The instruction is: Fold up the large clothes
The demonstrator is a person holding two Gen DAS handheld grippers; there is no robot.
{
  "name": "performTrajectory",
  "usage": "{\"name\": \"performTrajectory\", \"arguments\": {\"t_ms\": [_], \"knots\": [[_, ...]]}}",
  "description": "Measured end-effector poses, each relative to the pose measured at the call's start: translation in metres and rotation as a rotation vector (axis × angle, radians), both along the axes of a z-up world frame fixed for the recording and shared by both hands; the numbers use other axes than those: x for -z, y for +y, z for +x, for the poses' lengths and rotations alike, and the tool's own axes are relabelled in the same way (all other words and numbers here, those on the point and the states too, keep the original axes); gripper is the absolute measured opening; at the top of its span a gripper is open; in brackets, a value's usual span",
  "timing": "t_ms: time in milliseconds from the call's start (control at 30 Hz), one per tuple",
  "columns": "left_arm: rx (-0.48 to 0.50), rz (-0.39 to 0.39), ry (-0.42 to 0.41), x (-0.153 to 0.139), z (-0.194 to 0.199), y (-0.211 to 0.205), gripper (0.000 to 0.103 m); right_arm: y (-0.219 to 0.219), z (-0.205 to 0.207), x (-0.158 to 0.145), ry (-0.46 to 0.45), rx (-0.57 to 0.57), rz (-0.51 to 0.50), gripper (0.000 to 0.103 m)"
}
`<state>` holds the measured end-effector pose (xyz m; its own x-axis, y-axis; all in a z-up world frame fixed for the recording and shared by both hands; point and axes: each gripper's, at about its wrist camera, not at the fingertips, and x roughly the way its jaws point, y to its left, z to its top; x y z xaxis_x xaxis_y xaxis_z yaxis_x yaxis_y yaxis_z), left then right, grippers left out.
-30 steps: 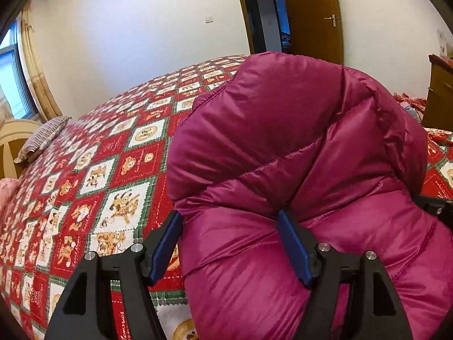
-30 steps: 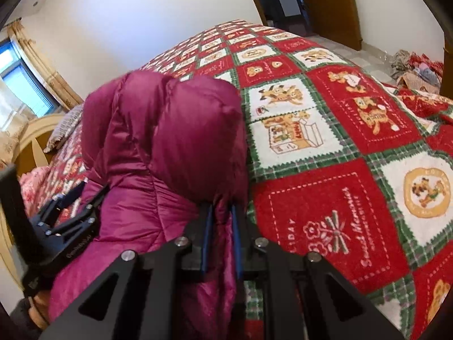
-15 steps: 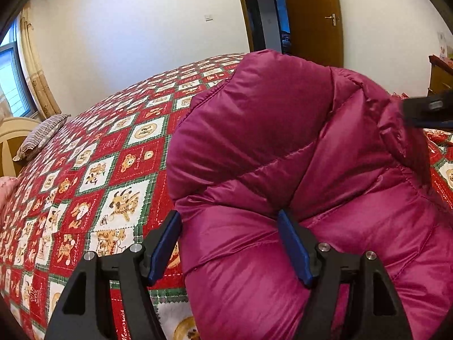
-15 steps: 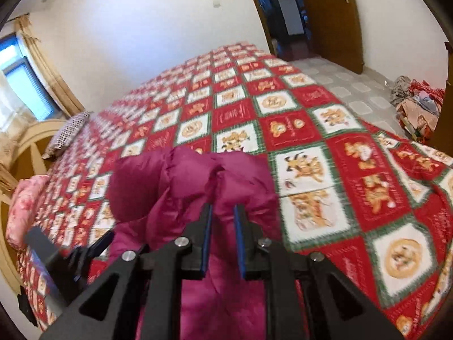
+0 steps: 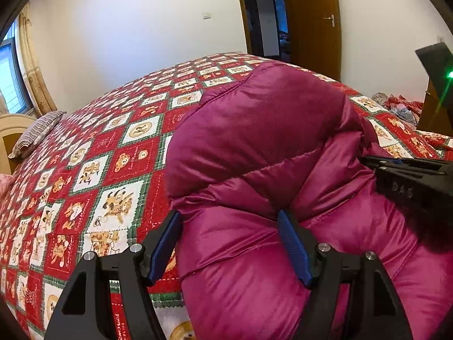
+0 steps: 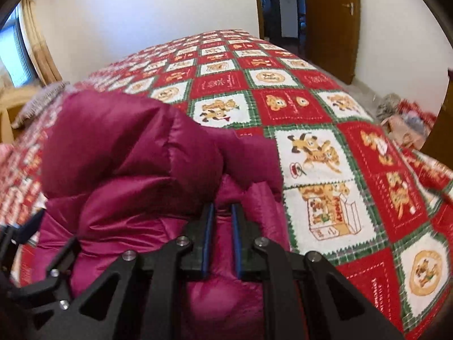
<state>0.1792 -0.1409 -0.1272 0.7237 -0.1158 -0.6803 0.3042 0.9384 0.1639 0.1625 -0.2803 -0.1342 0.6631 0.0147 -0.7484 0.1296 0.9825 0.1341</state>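
Observation:
A puffy magenta down jacket lies bunched on the bed with its far part folded over toward me. My left gripper is open, its blue pads on either side of a thick fold of the jacket. My right gripper is shut on a thin fold of the jacket at its right edge. The right gripper also shows in the left wrist view, pinching the jacket's right side. The left gripper's tip shows at the left edge of the right wrist view.
The bed has a red, white and green patchwork blanket with cartoon animals. A striped pillow and wooden headboard are at the far left. A brown door, a wooden cabinet and piled clothes stand to the right.
My right gripper rose with the jacket's fold, then came back down and sideways over the jacket. The folded part now sits lower. The left gripper stayed put and open.

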Motion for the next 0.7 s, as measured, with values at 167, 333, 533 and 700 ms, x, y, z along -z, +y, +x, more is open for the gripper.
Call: {"name": "performTrajectory", "arguments": {"t_ms": [167, 333, 533, 700], "knots": [[0.027, -0.014, 0.001, -0.021, 0.009, 0.006, 0.072, -0.007, -0.006, 0.003, -0.020, -0.001, 0.057, 0.014], [-0.040, -0.033, 0.012, -0.030, 0.049, 0.008, 0.081, -0.011, -0.005, 0.005, -0.030, 0.002, 0.095, 0.014], [-0.072, 0.019, 0.017, -0.004, 0.073, -0.003, 0.094, -0.023, -0.007, 0.009, -0.043, 0.006, 0.195, 0.014], [-0.088, 0.027, 0.008, 0.008, 0.077, -0.007, 0.097, -0.026, -0.007, 0.012, -0.059, 0.010, 0.233, 0.014]]}}
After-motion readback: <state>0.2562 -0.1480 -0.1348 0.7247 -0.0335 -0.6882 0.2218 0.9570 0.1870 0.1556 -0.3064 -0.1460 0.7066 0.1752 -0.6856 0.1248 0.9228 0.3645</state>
